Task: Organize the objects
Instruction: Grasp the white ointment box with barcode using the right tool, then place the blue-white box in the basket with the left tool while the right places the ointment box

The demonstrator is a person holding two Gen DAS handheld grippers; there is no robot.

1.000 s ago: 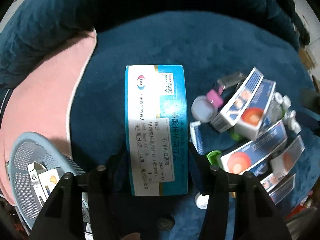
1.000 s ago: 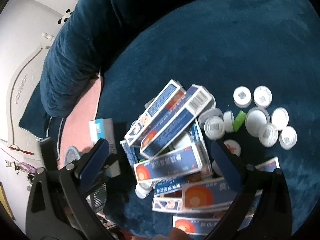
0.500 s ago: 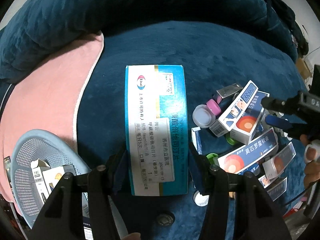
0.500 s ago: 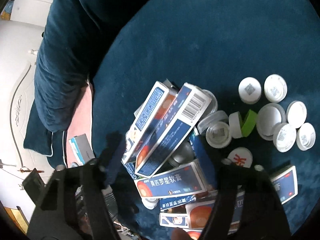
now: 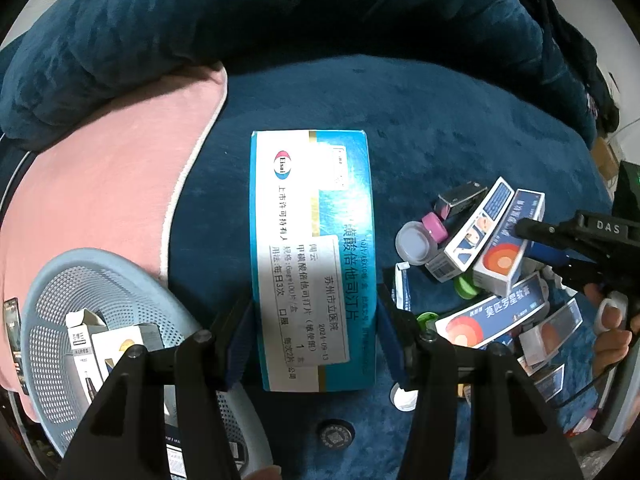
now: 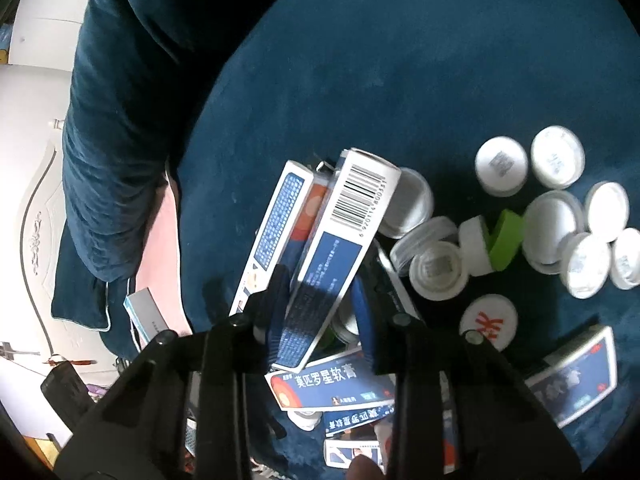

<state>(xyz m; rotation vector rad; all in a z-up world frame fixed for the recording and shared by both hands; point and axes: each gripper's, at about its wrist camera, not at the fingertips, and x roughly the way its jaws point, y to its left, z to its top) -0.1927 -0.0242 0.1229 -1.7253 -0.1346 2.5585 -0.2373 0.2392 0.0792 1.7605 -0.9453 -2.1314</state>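
My left gripper point(image 5: 314, 338) is shut on a large teal medicine box point(image 5: 312, 208) with a white pharmacy label, held above the dark blue plush surface point(image 5: 420, 120). In the right wrist view my right gripper point(image 6: 320, 316) is low over a pile of blue-and-white ointment boxes point(image 6: 332, 380). Its jaws are closing, and both blue pads lie against the sides of the top box with the barcode point(image 6: 352, 208). From the left wrist view that same box point(image 5: 504, 256) shows at the right, with the other gripper's pad on it.
A light blue mesh basket point(image 5: 52, 300) at lower left holds a few small boxes point(image 5: 120, 344). A pink cushion point(image 5: 100, 200) lies behind it. Several white caps point(image 6: 500, 166) and a green cap point(image 6: 506, 240) are scattered right of the pile.
The right gripper came down onto the pile and its jaws went from wide apart to closing on the barcode box. The left gripper rose slightly with the teal box, still gripped.
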